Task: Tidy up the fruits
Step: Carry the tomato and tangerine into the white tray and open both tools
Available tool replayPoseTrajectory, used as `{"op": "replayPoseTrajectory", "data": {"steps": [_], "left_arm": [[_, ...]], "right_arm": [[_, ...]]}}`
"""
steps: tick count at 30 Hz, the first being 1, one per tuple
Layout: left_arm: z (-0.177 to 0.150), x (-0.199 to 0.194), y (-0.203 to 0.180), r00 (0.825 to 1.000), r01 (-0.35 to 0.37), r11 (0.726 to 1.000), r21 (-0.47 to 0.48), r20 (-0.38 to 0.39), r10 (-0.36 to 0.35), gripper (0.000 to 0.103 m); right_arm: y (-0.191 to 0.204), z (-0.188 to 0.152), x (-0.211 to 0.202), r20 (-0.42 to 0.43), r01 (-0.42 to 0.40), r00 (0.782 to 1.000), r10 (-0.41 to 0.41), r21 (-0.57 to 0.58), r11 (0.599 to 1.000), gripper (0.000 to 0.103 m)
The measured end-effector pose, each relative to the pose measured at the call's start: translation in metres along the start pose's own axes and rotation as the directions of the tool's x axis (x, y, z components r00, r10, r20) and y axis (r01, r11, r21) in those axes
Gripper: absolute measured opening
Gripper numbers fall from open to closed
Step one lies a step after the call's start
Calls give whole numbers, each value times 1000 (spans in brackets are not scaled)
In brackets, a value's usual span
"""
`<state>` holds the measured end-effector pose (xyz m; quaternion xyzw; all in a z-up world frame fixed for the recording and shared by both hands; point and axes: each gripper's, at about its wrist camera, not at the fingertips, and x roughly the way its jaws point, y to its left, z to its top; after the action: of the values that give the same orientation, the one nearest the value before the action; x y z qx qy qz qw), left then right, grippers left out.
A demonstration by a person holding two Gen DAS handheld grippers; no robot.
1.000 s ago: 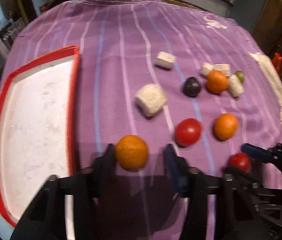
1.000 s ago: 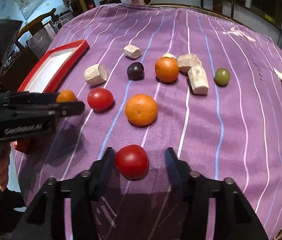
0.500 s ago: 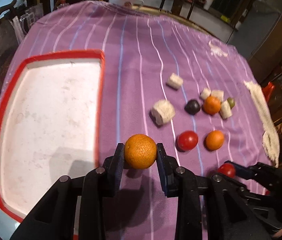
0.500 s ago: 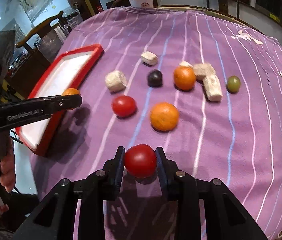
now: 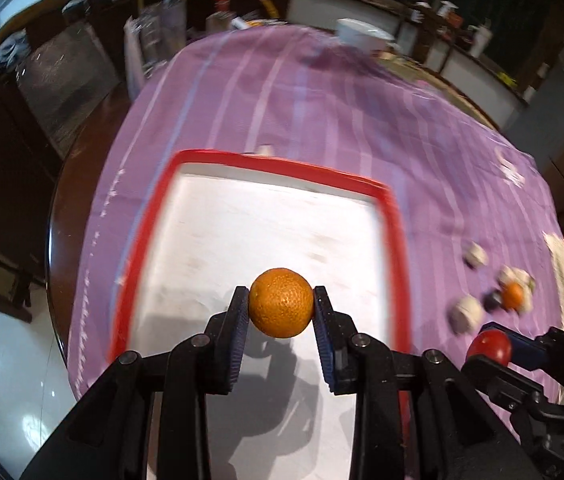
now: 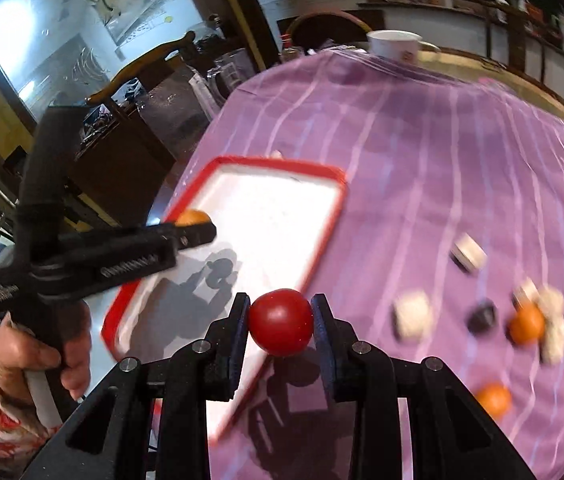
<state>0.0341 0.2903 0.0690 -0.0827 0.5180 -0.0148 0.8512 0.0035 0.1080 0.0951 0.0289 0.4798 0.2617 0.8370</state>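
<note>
The left gripper [image 5: 281, 304] holds an orange [image 5: 281, 303] tight between its two blue pads, one pad on each side of the fruit at its widest part, so the round fruit probably cannot roll out. This orange hangs above the white floor of the red-rimmed tray [image 5: 395, 240], over the near part of it, and its shadow falls on the tray just below. I think this place is chosen so the orange can be lowered straight down into the tray. The right gripper [image 6: 280, 322] is closed on a red tomato [image 6: 280, 321] in the same way, with the pads pressing on both sides. The tomato is above the near right rim of the tray, not yet over the white floor, so it seems to wait its turn beside the other gripper. To the right of the tray, well apart from it, the other fruits [image 6: 526, 324] lie on the purple striped cloth [image 6: 421, 152] together with some pale blocks [image 6: 412, 314]. A hand [image 6: 34, 356] holds the left gripper's handle, left of the tray.
</note>
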Motion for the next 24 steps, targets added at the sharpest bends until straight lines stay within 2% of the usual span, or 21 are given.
{"op": "replayPoseTrajectory", "data": {"steps": [3, 9, 14, 16, 18, 24], "left_arm": [[9, 20, 18, 1000, -20, 999, -36, -22, 20, 30], [20, 39, 36, 999, -43, 998, -49, -34, 41, 31], [19, 46, 43, 998, -47, 997, -59, -44, 44, 32], [20, 46, 43, 998, -34, 998, -61, -46, 32, 37], [20, 44, 44, 999, -25, 997, -66, -41, 22, 49], [20, 30, 45, 1000, -19, 997, -80, -17, 18, 54]], "right_arm": [[9, 19, 33, -27, -4, 1000, 4, 11, 1000, 34], [10, 43, 82, -76, 33, 997, -32, 22, 999, 35], [2, 48, 97, -94, 33, 995, -26, 79, 996, 35], [1, 50, 100, -101, 24, 995, -15, 88, 996, 35], [0, 52, 103, -109, 15, 994, -4, 99, 995, 35], [-5, 53, 102, -97, -16, 995, 30, 144, 989, 35]]}}
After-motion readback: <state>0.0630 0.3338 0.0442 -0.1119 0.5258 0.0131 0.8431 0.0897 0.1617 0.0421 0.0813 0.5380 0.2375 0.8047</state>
